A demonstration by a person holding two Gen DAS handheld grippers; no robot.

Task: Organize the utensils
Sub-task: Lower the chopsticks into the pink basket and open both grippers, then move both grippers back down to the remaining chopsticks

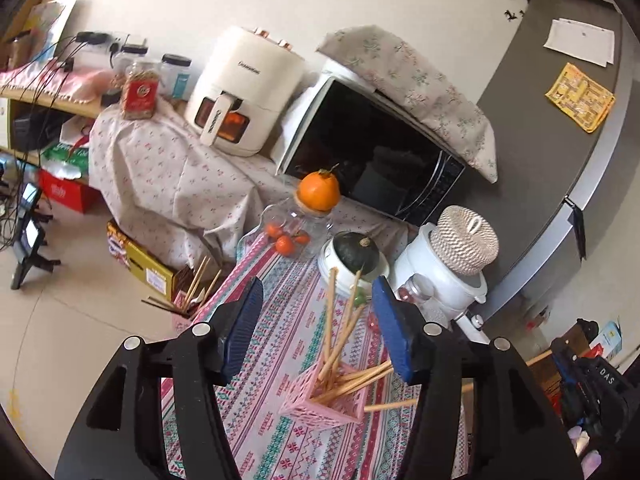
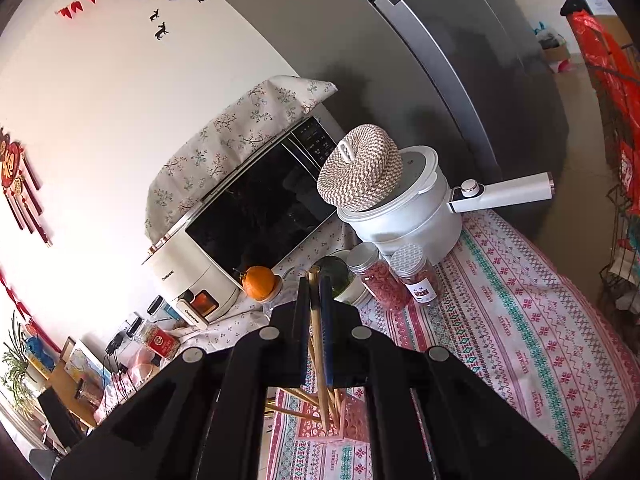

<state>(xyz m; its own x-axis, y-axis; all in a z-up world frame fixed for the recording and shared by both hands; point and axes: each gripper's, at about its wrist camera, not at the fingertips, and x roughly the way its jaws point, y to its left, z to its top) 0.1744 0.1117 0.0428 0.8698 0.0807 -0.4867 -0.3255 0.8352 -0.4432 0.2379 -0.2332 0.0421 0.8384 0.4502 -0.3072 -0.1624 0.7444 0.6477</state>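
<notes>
A pink lattice holder (image 1: 325,402) stands on the patterned tablecloth (image 1: 280,312) and holds several wooden chopsticks (image 1: 340,344) that splay up and to the right. My left gripper (image 1: 318,312) is open and empty, its blue pads (image 1: 244,320) apart above and behind the holder. My right gripper (image 2: 316,300) is shut on wooden chopsticks (image 2: 318,332), whose lower ends reach down into the pink holder (image 2: 352,420) below it.
A white pot with a woven lid (image 1: 464,240), a squash in a bowl (image 1: 356,252), a glass fruit dish with an orange (image 1: 320,190), a microwave (image 1: 372,160) and an air fryer (image 1: 244,88) stand behind. Two jars (image 2: 380,276) stand near the pot. More chopsticks (image 1: 196,284) stick out at the table's left edge.
</notes>
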